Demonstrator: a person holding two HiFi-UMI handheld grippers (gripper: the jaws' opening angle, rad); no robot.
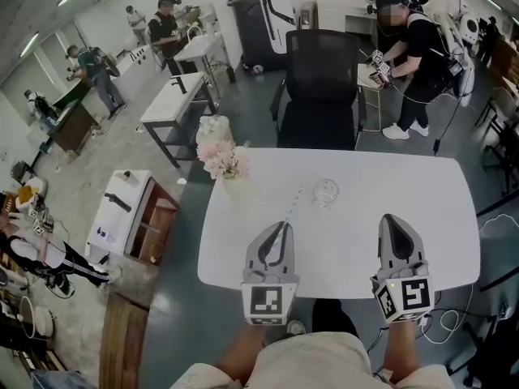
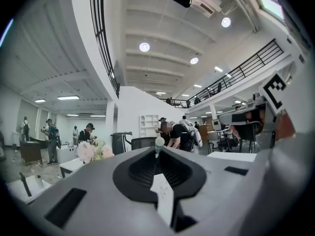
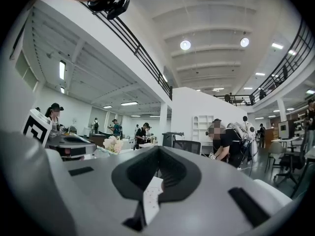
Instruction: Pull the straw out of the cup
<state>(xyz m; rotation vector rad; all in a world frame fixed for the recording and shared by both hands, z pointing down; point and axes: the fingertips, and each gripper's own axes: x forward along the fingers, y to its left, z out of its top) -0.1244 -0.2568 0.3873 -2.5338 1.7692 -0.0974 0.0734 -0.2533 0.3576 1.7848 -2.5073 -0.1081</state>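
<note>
A clear glass cup (image 1: 326, 191) stands on the white table (image 1: 422, 209), near its far middle. My left gripper (image 1: 282, 225) is shut on a thin pale straw (image 1: 293, 203), which slants up and to the right, its far end just left of the cup and apart from it. In the left gripper view the straw's tip (image 2: 159, 142) pokes up between the closed jaws of the left gripper (image 2: 157, 156). My right gripper (image 1: 390, 217) hovers over the table's near right, jaws together with nothing in them. It looks shut in the right gripper view (image 3: 158, 154) too.
A vase of pink and white flowers (image 1: 224, 160) stands on the table's far left corner. A black office chair (image 1: 320, 87) is pushed against the far edge. A low cabinet (image 1: 134, 217) sits left of the table. Several people work further off.
</note>
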